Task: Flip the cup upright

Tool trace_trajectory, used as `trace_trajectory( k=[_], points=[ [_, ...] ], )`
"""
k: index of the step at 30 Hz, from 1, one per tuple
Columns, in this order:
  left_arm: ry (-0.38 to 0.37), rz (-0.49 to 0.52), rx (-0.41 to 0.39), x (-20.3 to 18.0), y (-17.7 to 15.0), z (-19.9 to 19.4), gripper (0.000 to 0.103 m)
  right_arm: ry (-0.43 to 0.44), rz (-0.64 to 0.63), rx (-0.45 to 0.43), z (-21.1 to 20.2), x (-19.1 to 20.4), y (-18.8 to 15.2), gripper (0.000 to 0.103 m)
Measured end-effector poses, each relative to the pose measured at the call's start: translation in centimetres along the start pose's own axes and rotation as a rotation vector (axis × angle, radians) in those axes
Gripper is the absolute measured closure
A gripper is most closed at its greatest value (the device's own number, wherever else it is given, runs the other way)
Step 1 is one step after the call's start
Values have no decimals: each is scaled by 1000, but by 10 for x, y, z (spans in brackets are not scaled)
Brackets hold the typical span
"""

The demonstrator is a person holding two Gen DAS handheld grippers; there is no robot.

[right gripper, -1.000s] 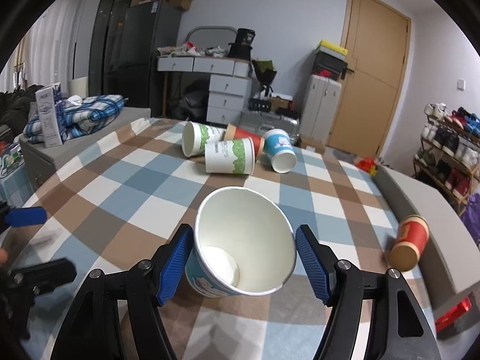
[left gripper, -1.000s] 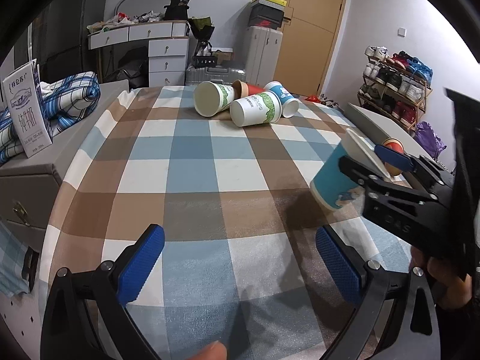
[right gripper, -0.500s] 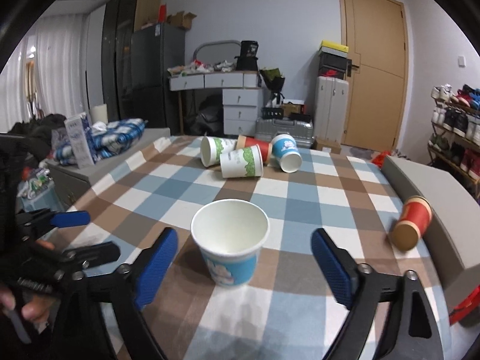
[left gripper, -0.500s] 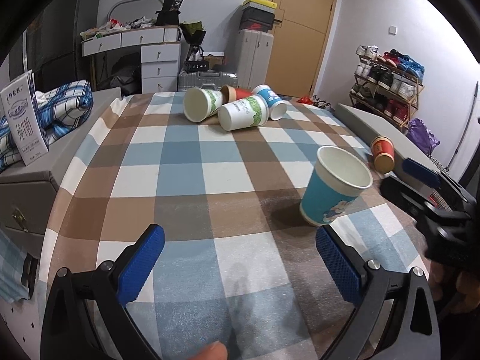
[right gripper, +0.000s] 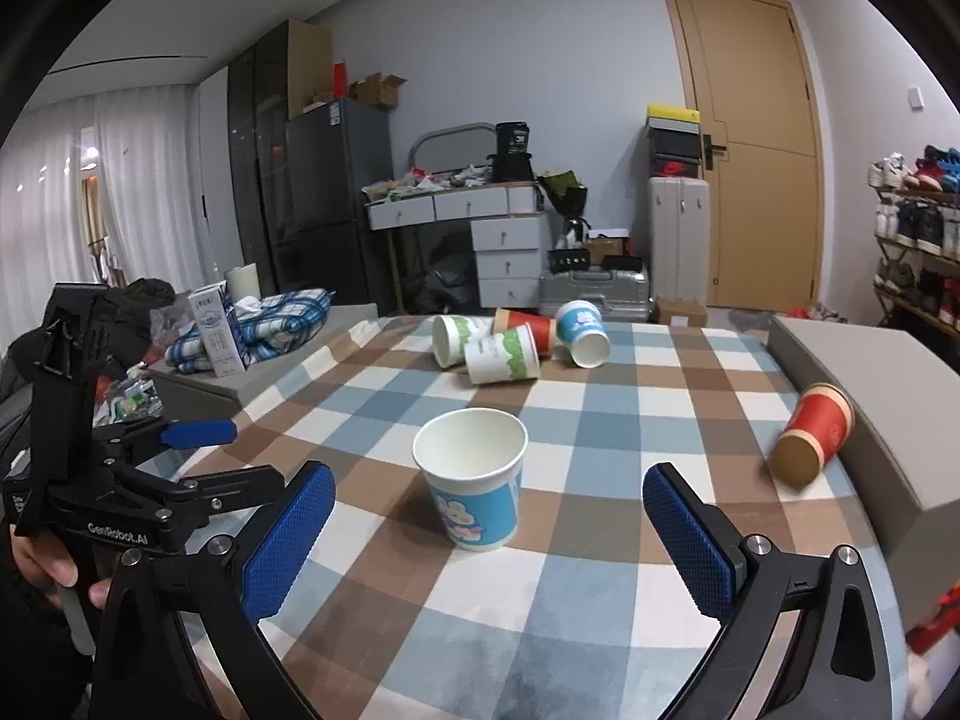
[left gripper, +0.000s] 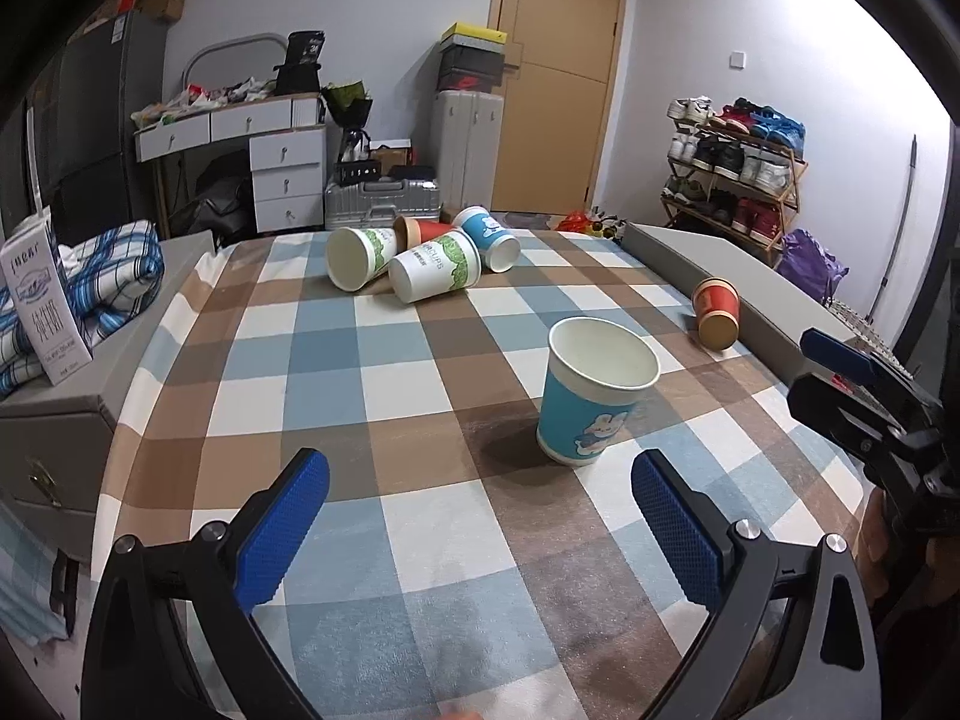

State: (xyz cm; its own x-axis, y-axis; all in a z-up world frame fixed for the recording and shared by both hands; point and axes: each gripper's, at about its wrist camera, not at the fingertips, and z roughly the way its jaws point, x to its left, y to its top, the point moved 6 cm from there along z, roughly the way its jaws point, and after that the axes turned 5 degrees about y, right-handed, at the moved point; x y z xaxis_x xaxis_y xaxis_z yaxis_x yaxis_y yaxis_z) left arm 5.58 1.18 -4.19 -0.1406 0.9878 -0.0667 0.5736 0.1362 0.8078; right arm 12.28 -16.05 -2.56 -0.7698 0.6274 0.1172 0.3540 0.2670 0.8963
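Right wrist view, near to far: right claw (right gripper: 489,531) at bottom of frame, blue pads spread wide, nothing between them. Just beyond, centre frame, the blue cup (right gripper: 471,483) stands upright on the checked table (right gripper: 600,588), mouth up, apart from both pads. Left claw (right gripper: 198,450) at left edge, also parted and empty. At right edge, a red cup (right gripper: 813,435) lies on its side against a grey box (right gripper: 870,408). Far end of table, upper centre: a cluster of tipped cups (right gripper: 510,339).

Judgement: this cup's flip looks finished, released. Next move likely calls for reaching to a cup lying down, the red one nearest, gripping across its wall and rotating mouth-up.
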Motion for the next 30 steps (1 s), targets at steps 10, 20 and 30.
trace_trajectory(
  k=[10, 20, 30],
  points=[
    [-4, 11, -3, -5, -1, -1, 5, 23, 10, -5, -2, -1, -1, 0],
    [0, 9, -6, -6, -1, -3, 5, 43, 13, -1, -2, 0, -2, 0],
    [-3, 14, -6, -7, -1, -3, 5, 43, 13, 3, -5, 1, -2, 0]
  ],
)
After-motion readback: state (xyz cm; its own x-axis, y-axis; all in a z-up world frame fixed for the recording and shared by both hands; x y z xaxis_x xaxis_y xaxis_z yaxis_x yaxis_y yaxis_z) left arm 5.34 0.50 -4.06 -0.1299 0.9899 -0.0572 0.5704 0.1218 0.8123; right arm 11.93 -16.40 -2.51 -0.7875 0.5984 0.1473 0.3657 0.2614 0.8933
